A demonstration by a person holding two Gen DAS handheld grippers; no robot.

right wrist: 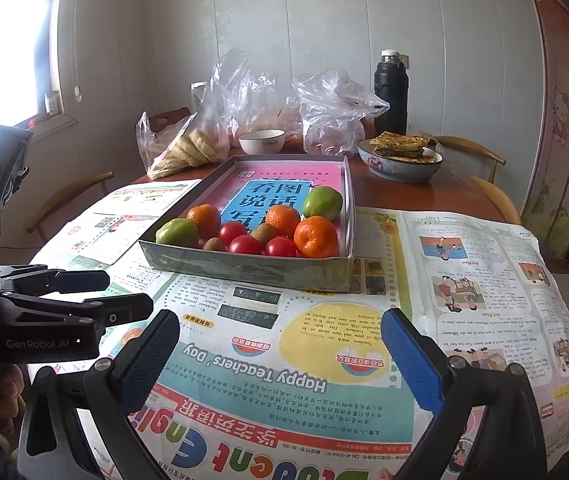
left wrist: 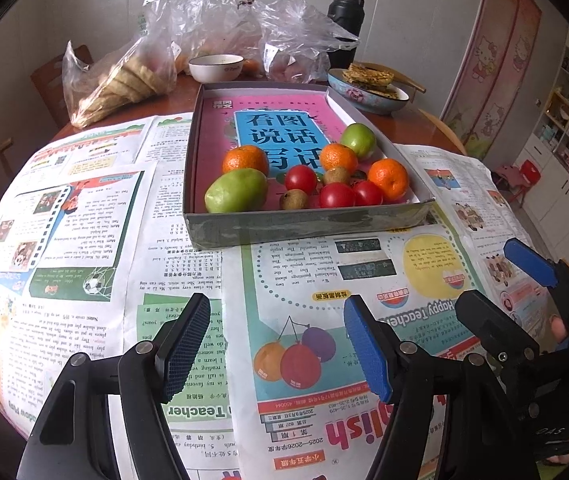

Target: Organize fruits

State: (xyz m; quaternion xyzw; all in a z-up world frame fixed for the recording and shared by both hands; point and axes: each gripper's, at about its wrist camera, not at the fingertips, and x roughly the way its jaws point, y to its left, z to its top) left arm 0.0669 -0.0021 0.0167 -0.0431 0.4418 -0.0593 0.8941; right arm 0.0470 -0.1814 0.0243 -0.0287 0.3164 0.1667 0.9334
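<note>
Grey cardboard forms the shallow box [left wrist: 308,226] that holds all the fruit, and it lies straight ahead of both grippers, beyond a stretch of bare newspaper [left wrist: 96,312], with its long axis running away from them toward the far side of the table. Neither the left gripper [left wrist: 278,350] nor the right gripper [right wrist: 282,358] grasps anything; the jaws of each stand apart over the newsprint. The fruit is bunched at the near end of the box: a large green fruit [left wrist: 236,191] nearest the left gripper's side, three oranges, three red tomatoes [left wrist: 336,195], two small kiwis [left wrist: 293,199], and a second green fruit [right wrist: 322,203] further back on the right. From the right gripper, the closest orange [right wrist: 315,237] sits just behind the box's near wall, slightly right of centre. Both hands look about equally placed, so each would likely take its own side. That near wall is the one obstacle, since a gripper must come over it and down. Plastic bags [right wrist: 212,128], a white bowl [right wrist: 262,142], a dish of flatbread [right wrist: 400,162] and a black flask [right wrist: 391,94] stand well beyond the box, out of the way.
</note>
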